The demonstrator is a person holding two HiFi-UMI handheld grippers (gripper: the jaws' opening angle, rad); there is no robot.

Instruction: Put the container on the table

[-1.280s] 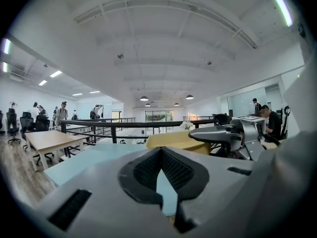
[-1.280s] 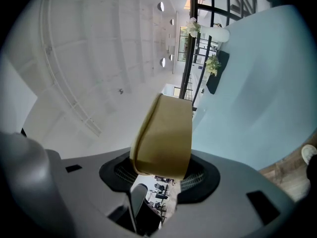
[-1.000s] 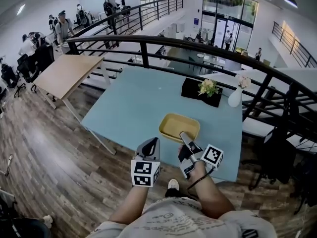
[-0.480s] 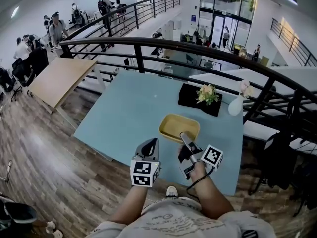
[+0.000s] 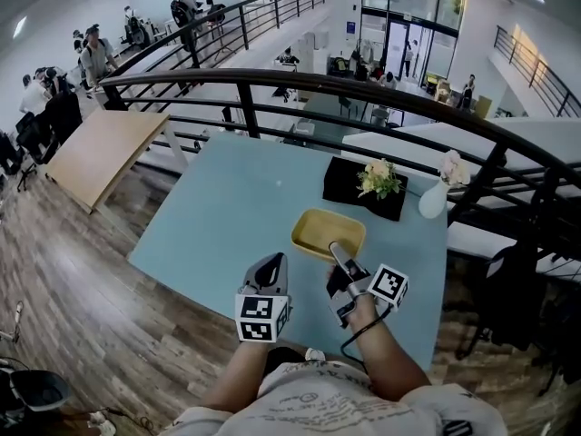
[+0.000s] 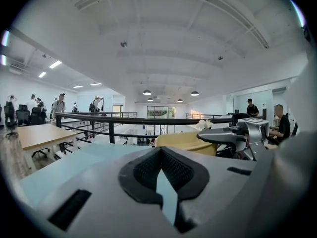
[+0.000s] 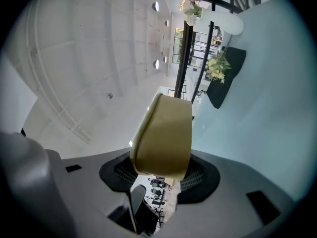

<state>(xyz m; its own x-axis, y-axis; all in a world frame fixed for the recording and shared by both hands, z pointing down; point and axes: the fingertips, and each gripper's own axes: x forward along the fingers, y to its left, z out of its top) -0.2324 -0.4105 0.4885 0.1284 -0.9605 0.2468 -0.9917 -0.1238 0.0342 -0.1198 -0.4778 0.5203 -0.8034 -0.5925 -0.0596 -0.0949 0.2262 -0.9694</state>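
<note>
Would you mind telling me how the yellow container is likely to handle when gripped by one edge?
Probably stiff: the yellow container shows no sag though the right gripper pinches only one rim. Likely light, since that one grip holds it up. Its wide, shallow shape should rest steadily on the table, not roll.

free: table [image 5: 227, 207] left and middle were left open | blocked: far right was taken by mat [image 5: 345, 182], flowers [image 5: 379, 178], vase [image 5: 434, 200] | far edge was bounded by railing [image 5: 300, 89]

Ahead of me: flowers [image 5: 379, 178] on a black mat [image 5: 348, 183], white vase [image 5: 434, 198] just R of it, black railing [image 5: 300, 84] behind, wood desk [image 5: 95, 148] + ppl [image 5: 91, 57] far L.
</note>
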